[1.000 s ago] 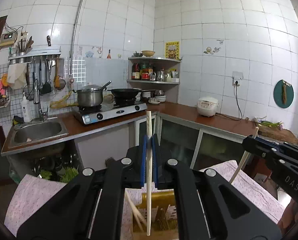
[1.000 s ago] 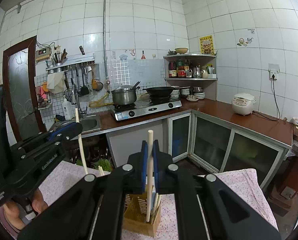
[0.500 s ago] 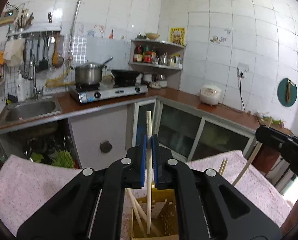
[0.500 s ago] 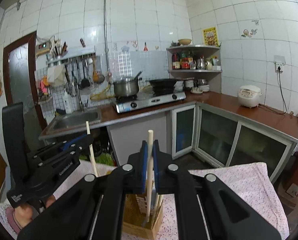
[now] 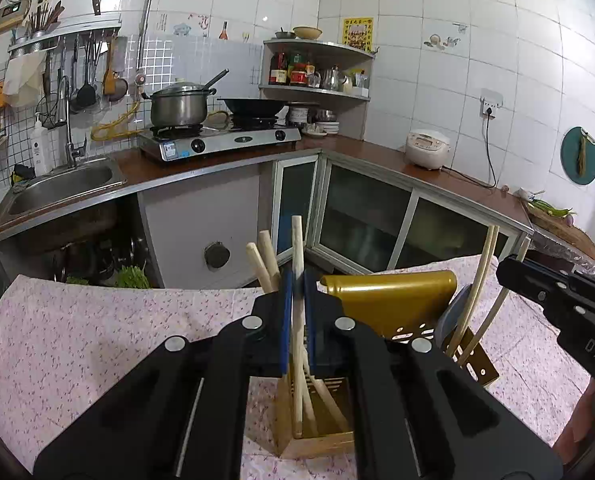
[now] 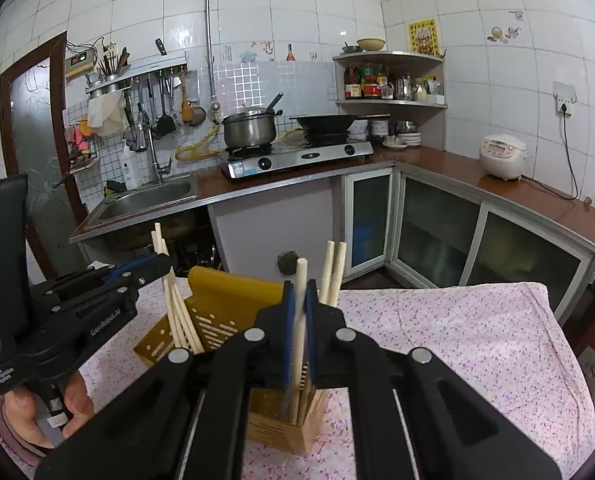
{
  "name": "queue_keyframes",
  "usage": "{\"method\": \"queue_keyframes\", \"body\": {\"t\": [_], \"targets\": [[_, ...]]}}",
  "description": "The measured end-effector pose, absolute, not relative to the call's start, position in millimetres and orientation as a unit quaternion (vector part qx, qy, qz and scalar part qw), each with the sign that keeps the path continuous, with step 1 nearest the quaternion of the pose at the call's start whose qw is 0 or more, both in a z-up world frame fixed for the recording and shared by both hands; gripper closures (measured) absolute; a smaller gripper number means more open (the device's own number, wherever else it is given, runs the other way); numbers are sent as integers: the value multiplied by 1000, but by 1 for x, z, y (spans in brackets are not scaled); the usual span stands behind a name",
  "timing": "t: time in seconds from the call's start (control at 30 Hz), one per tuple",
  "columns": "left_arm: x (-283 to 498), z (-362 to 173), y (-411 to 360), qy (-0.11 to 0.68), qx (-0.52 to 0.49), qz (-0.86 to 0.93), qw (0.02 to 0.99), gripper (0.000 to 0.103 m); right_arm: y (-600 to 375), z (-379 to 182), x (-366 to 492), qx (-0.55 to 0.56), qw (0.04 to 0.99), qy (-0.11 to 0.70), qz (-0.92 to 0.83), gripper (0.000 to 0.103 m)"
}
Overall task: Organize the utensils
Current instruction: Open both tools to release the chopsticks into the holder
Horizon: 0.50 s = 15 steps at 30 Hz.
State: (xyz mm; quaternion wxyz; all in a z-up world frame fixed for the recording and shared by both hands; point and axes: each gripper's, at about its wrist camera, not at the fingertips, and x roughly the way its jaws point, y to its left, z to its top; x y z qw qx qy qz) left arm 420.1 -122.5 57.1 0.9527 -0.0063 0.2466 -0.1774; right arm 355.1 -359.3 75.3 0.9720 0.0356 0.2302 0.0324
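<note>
Wooden and pale, a chopstick (image 5: 297,248) stands nearly upright in the left gripper (image 5: 297,320), whose blue-padded fingers (image 5: 285,312) are pressed tight against its shaft. Its lower end reaches down into the near compartment of a wooden utensil holder (image 5: 321,442) on the bench, where a few other chopsticks already lean. The bench is covered by a pink flowered cloth (image 5: 97,340). A gold-coloured perforated rack (image 5: 401,296) sits just behind the holder.

From the right wrist view, the right gripper (image 6: 299,320) likewise has its fingers (image 6: 289,320) clamped on a second chopstick (image 6: 300,276), held upright with its lower end inside the holder (image 6: 285,428). Two more chopsticks (image 6: 333,272) stand just beyond it. At the left of this view the left gripper shows side-on, with a hand (image 6: 37,412) around its grip.
</note>
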Motion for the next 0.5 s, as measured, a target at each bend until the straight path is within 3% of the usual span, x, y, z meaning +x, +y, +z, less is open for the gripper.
{"method": "queue_keyframes", "body": {"t": [0.13, 0.2, 0.27, 0.3, 0.33, 0.4, 0.5], "targets": [[413, 64, -119, 246, -4, -177, 953, 93, -357, 79, 351, 28, 968, 246, 39, 95], [406, 71, -114, 246, -9, -176, 953, 75, -357, 82, 347, 29, 968, 247, 35, 94], [399, 76, -109, 249, -16, -170, 953, 65, -361, 87, 340, 38, 968, 245, 31, 67], [394, 79, -104, 255, -19, -172, 951, 60, -363, 89, 337, 41, 968, 244, 28, 44], [389, 81, -101, 259, -21, -175, 950, 57, -365, 92, 330, 37, 970, 238, 23, 43], [380, 82, -92, 271, -17, -176, 946, 37, -366, 94, 319, 24, 970, 240, 16, 43], [360, 75, -76, 283, -2, -162, 945, 25, -368, 91, 305, 22, 967, 252, 9, 42]]}}
